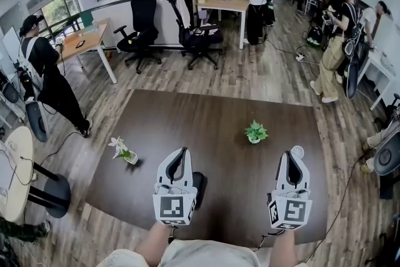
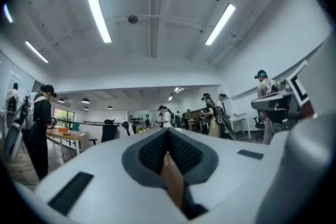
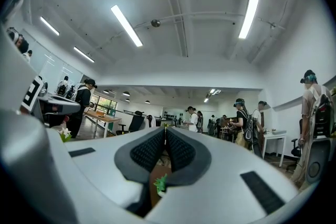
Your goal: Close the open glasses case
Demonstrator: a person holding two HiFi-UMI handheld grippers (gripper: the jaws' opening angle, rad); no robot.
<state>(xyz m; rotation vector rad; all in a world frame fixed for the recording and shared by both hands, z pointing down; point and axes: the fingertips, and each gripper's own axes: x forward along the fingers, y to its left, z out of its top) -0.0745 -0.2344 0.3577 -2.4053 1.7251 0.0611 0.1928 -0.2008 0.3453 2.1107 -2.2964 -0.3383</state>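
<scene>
On the brown table (image 1: pixel 206 115), a dark case-like object (image 1: pixel 199 184) lies just right of my left gripper (image 1: pixel 180 153) and is mostly hidden under it. I cannot tell whether its lid is up or down. The left gripper's jaws are pressed together with nothing between them; in the left gripper view (image 2: pixel 168 136) the ribbed pads meet and point out over the room. My right gripper (image 1: pixel 293 156) hovers over the table's right front part, also shut and empty, and its pads (image 3: pixel 178 152) touch in the right gripper view.
A small green potted plant (image 1: pixel 255 132) stands mid-table on the right, a white-flowered one (image 1: pixel 123 150) near the left edge. A small white round thing (image 1: pixel 298 150) sits beyond the right gripper's tip. People, office chairs and desks surround the table.
</scene>
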